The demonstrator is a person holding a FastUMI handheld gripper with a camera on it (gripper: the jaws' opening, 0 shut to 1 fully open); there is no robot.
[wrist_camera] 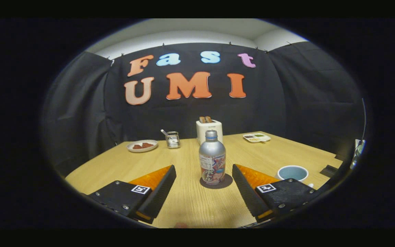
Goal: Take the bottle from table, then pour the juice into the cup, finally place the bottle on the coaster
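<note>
the gripper (pixel 204 178) was spread wide, holding nothing, with the bottle (pixel 212 158) upright on the coaster (pixel 229 180) just ahead between its fingers. the cup (pixel 292 173) sat beside the right finger. the task looked finished, so backing straight out seemed wisest, brushing neither bottle nor cup

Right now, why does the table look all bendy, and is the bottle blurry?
In the gripper view the fisheye lens bows the light wooden table and the walls; the silver metal bottle on the dark round coaster looks sharp, lit evenly with soft glare; the open claw flanks it, not touching.
</note>
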